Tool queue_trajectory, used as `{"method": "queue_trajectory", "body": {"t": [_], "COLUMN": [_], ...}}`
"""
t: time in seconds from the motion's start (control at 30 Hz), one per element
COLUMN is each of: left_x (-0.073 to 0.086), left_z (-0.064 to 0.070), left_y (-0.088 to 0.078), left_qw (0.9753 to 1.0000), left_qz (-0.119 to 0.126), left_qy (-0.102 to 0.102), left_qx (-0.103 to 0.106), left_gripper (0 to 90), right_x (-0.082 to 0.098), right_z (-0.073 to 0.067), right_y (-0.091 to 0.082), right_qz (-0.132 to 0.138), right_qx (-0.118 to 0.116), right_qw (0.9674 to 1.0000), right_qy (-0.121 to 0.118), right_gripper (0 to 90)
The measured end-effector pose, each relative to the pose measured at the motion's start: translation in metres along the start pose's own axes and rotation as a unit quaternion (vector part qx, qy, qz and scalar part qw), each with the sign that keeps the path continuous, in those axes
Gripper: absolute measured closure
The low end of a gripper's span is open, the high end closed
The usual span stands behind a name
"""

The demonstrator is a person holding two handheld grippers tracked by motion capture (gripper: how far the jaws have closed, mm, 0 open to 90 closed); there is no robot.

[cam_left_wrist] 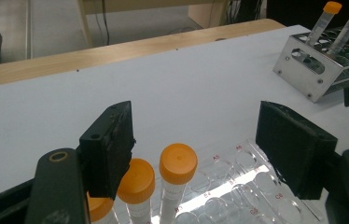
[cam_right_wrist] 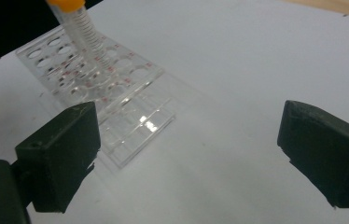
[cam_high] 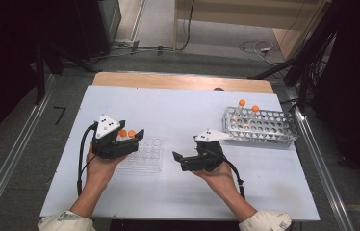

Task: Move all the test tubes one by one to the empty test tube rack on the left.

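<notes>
Inspector: Now, status of your claws?

Operator: My left gripper [cam_left_wrist: 191, 140] stands apart over upright orange-capped tubes [cam_left_wrist: 177, 182] in the clear rack [cam_left_wrist: 238, 186], touching none. My right gripper [cam_right_wrist: 186, 154] gapes empty; remaining tubes [cam_high: 248, 111] stand in the metal rack [cam_high: 260, 127] beyond it, nearer that hand.

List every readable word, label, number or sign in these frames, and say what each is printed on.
"A5", "A6": small red marks beside holes of the clear plastic tube rack, left gripper view; barely legible.
Other red hole marks on that rack: too blurred.
Graduation marks on the orange-capped clear tube: too small to read.
Perforated metal rack: no text visible.
</notes>
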State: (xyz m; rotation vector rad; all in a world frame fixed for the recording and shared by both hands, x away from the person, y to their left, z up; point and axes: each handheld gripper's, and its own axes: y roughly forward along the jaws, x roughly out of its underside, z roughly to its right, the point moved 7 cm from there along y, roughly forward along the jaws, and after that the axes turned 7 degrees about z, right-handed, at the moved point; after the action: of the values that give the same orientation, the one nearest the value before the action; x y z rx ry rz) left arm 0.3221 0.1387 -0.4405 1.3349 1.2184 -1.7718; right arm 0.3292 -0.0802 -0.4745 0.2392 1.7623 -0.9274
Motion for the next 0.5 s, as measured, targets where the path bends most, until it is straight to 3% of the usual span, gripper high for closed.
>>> {"method": "queue_trajectory", "body": {"t": [0.3,0.5], "left_x": [0.0,0.0], "left_z": [0.0,0.001], "left_y": [0.0,0.0], "left_qw": [1.0,1.0], "left_qz": [0.002,0.001], "left_qy": [0.001,0.001], "left_qx": [0.0,0.0], "left_gripper": [28.5,28.4], "right_x": [-0.01,-0.015], "right_z": [0.036,0.062], "right_y": [-0.016,-0.027], "right_qz": [0.014,0.024], "right_qx": [0.049,0.093], "right_qw": [0.9985,0.9951], "right_qy": [0.017,0.023], "right_gripper": [4.5,4.7]}}
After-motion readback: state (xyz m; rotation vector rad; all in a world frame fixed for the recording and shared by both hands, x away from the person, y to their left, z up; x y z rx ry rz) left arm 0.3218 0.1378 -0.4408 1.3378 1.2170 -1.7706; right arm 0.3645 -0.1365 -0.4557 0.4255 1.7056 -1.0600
